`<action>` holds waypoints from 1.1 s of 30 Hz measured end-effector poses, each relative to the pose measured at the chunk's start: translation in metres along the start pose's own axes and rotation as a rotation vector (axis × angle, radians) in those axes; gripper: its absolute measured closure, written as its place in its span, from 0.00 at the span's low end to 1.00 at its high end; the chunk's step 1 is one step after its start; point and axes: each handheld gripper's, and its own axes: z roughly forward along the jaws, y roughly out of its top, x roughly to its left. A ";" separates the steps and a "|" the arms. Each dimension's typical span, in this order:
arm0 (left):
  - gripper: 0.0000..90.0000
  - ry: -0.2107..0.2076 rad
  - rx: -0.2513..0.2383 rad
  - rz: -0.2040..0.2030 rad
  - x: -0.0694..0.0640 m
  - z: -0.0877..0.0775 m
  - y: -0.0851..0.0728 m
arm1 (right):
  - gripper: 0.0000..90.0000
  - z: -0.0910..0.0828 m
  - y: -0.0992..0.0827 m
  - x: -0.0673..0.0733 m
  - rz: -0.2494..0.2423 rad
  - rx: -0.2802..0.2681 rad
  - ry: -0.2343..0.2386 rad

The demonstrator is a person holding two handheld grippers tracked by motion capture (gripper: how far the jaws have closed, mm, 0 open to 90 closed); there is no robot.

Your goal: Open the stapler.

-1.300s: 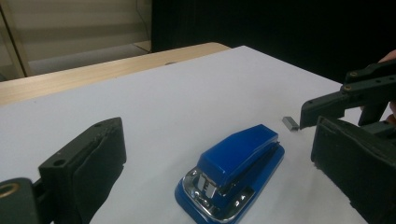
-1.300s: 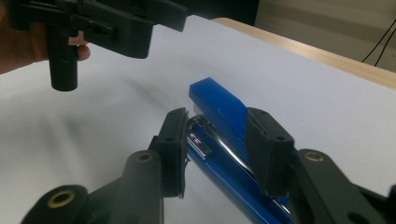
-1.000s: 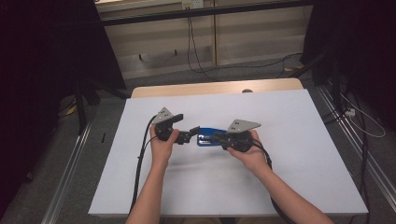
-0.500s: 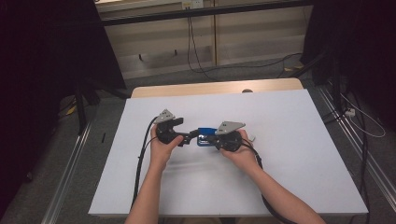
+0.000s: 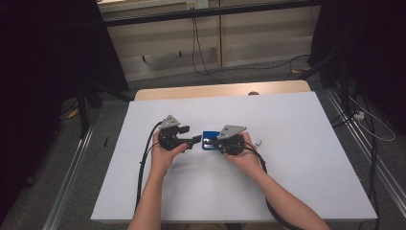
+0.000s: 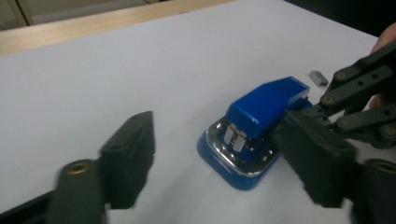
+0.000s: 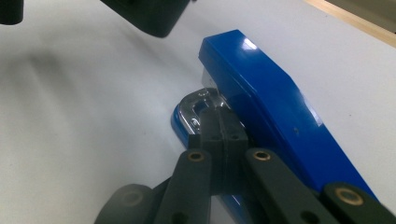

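A blue stapler (image 5: 208,135) (image 6: 266,105) (image 7: 275,107) lies on the white table (image 5: 297,182), its metal base plate (image 7: 194,105) showing at the front end. My right gripper (image 5: 214,143) (image 7: 219,122) is shut, its joined tips tucked under the stapler's blue top, on the base. My left gripper (image 5: 190,134) (image 6: 219,140) faces the stapler's front end from the left; it is open and its jaws have just been closing. The stapler lies just beyond its fingers (image 6: 133,149), which do not touch it.
A small grey strip of staples (image 5: 258,141) (image 6: 319,77) lies on the table to the right of the stapler. A wooden edge (image 5: 220,90) runs along the table's far side. Cables trail from both grippers toward the near edge.
My right gripper moved left and down onto the stapler's base and shut. The left jaws have narrowed; the left hand stayed put.
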 end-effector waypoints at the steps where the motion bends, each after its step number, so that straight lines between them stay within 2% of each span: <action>1: 0.42 0.000 0.000 0.000 0.000 0.000 0.000 | 1.00 0.000 0.000 0.000 0.000 0.000 0.000; 2: 0.42 -0.001 0.014 0.004 0.000 0.001 -0.001 | 1.00 0.000 0.000 0.000 0.002 -0.003 0.000; 3: 0.46 -0.012 0.024 0.007 -0.001 0.002 -0.001 | 1.00 0.000 -0.001 0.000 0.007 -0.006 -0.001; 5: 0.61 -0.013 0.051 0.006 -0.001 0.004 -0.003 | 1.00 0.000 -0.001 0.000 0.011 -0.008 -0.001; 7: 0.76 -0.043 0.066 0.007 -0.002 0.007 -0.004 | 1.00 0.000 -0.001 0.000 0.018 -0.007 -0.001; 8: 0.90 -0.050 0.074 0.009 -0.003 0.009 -0.005 | 1.00 0.000 -0.001 0.000 0.019 -0.007 0.000; 9: 0.90 -0.053 0.076 0.002 -0.002 0.010 -0.006 | 1.00 0.000 -0.001 0.000 0.019 -0.007 0.000; 10: 0.98 -0.074 0.072 0.001 -0.001 0.013 -0.006 | 1.00 0.000 -0.001 0.000 0.024 -0.007 0.000; 11: 1.00 -0.074 0.072 0.001 -0.001 0.013 -0.006 | 1.00 0.000 -0.001 0.000 0.023 -0.008 -0.002; 12: 1.00 -0.074 0.093 0.009 -0.002 0.016 -0.007 | 1.00 0.000 -0.001 0.000 0.023 -0.008 -0.002; 15: 1.00 -0.069 0.106 0.005 -0.001 0.020 -0.008 | 1.00 0.000 -0.001 0.000 0.024 -0.009 -0.002; 18: 1.00 -0.076 0.093 0.002 0.000 0.021 -0.009 | 1.00 0.000 -0.001 0.001 0.024 -0.008 -0.003; 23: 1.00 -0.075 0.116 0.016 -0.002 0.026 -0.008 | 1.00 0.000 -0.001 0.000 0.025 -0.009 -0.002; 31: 1.00 -0.084 0.079 0.027 -0.003 0.022 0.000 | 1.00 0.000 -0.001 0.001 0.028 -0.010 -0.005; 33: 1.00 -0.096 0.065 0.014 -0.003 0.020 0.001 | 1.00 0.000 -0.001 0.000 0.029 -0.010 -0.007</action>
